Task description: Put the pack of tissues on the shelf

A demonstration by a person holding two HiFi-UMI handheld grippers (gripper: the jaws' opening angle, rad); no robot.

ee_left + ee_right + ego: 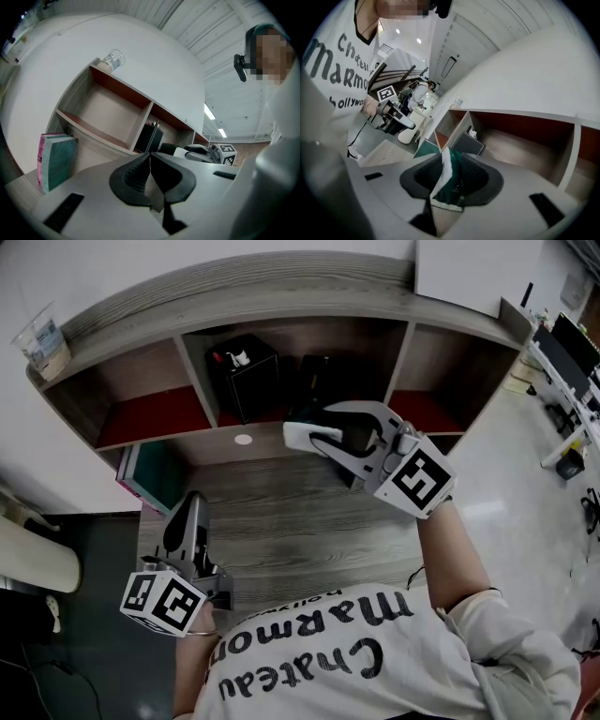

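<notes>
1. Pack of tissues is pinched between the pads of the right gripper, whose fingers have narrowed onto it. The soft wrapper looks crumpled there, so a light squeeze may let it slide out
2. Just beyond those fingertips a black box stands in the shelf. Pushing straight in could knock the box or jam the pack against it
3. An upright divider stands off to one side of the fingertips. A drift that way could catch a finger on its edge and twist the pack loose
4. The left gripper has its fingers closed together on nothing and is well apart from the pack, so it cannot steady a slip
</notes>
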